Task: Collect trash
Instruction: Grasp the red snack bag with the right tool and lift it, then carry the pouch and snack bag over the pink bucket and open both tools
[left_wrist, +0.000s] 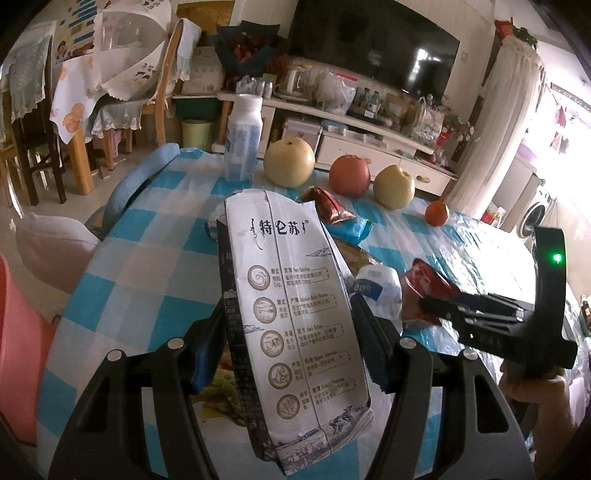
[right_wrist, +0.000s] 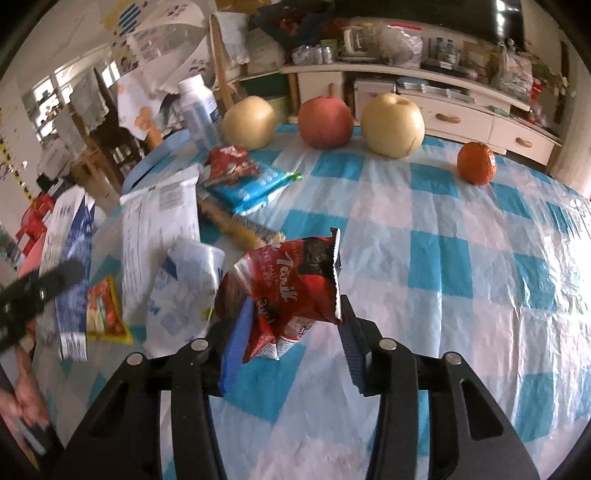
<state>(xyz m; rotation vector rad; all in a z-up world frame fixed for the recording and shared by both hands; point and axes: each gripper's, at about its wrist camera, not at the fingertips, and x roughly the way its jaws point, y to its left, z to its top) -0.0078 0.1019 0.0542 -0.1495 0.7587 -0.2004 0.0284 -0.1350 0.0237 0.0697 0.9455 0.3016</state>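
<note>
So the left hand-held gripper (left_wrist: 291, 332) is pinching a flattened grey milk carton (left_wrist: 295, 321) between its pads, lifted off the checkered bench (right_wrist: 461, 258). The right hand-held gripper (right_wrist: 291, 332) is about half spread and clamped on a crumpled red snack wrapper (right_wrist: 295, 284), also up in the air. More wrappers (right_wrist: 243, 181) lie on the bench near the fruit (right_wrist: 325, 122).

A table (right_wrist: 461, 229) covered in a blue-and-white checked plastic cloth. Along its far edge stand a white bottle (right_wrist: 197, 110), a yellow pear (right_wrist: 249, 122), a red apple (right_wrist: 325, 122), a second pear (right_wrist: 392, 124) and a tangerine (right_wrist: 475, 163). Crumpled wrappers (right_wrist: 251, 188) lie toward the left edge.
</note>
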